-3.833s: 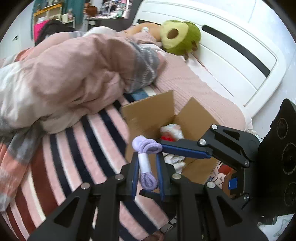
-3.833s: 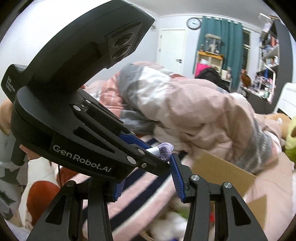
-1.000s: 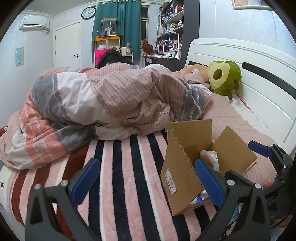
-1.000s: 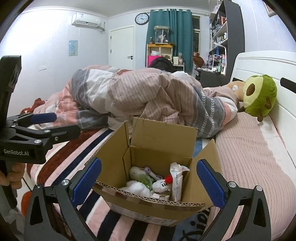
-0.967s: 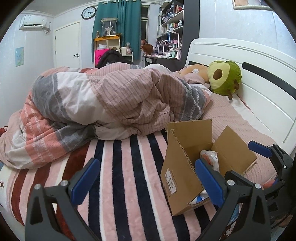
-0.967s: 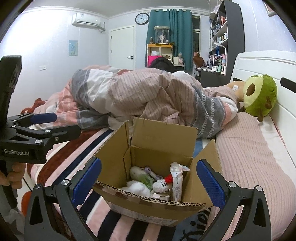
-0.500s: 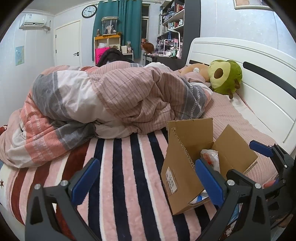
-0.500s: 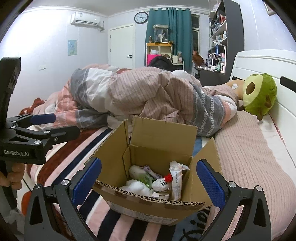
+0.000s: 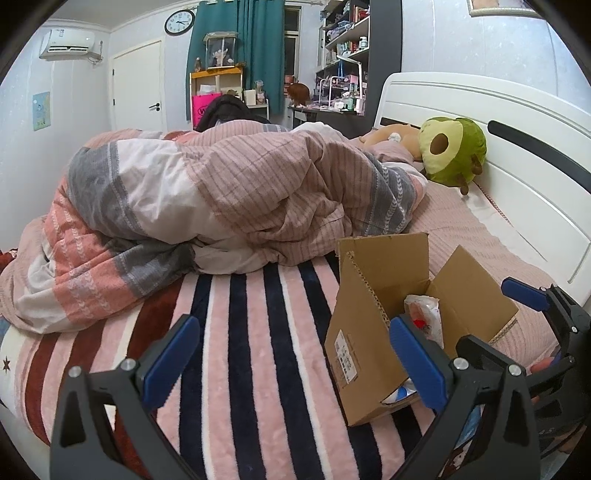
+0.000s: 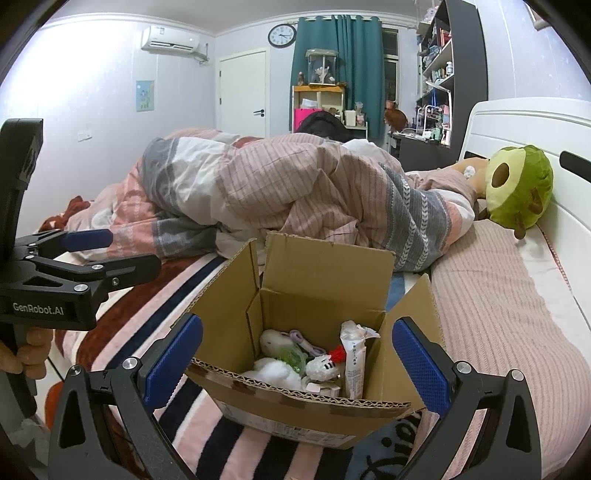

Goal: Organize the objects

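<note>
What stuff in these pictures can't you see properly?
- Box bottom, right wrist view: the toys piled on top hide it.
- Box inside, left wrist view: its near wall and the left gripper's finger cover most of it.
- Box label, left wrist view: print too small to read.
- Shelves, right wrist view: things too small to tell.

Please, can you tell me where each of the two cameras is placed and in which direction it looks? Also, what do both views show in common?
Left wrist view: on the left hand-held gripper, open, looking across the striped blanket toward the duvet; the cardboard box lies to its right.
Right wrist view: on the right hand-held gripper, open, looking down into the cardboard box; a hand shows at the left edge.
Shared: box, duvet, avocado plush, wall clock; each view also catches the other gripper.
</note>
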Available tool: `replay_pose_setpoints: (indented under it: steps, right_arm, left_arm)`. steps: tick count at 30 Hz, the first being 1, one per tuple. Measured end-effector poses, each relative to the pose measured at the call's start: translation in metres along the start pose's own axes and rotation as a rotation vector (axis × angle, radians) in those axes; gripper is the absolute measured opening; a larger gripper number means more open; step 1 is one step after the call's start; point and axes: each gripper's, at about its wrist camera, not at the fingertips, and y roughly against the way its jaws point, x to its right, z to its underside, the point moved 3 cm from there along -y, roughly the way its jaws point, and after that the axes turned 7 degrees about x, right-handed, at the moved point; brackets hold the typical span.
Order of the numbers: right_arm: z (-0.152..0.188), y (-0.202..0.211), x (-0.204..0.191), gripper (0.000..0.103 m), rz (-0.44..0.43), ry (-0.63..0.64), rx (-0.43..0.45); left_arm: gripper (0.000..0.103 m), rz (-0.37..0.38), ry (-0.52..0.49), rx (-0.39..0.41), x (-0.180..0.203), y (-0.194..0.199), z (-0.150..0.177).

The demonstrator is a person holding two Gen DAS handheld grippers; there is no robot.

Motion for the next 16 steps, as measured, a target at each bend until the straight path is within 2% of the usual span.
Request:
replay_pose_setpoints:
  steps: [16]
  right_arm:
    - [-0.0028,0.0034,-0.0049,0.103,-0.008,-0.006,0.009]
  left_arm:
    - [0.102,-0.012,-0.007,0.006,-0.0021,0.004,0.0006]
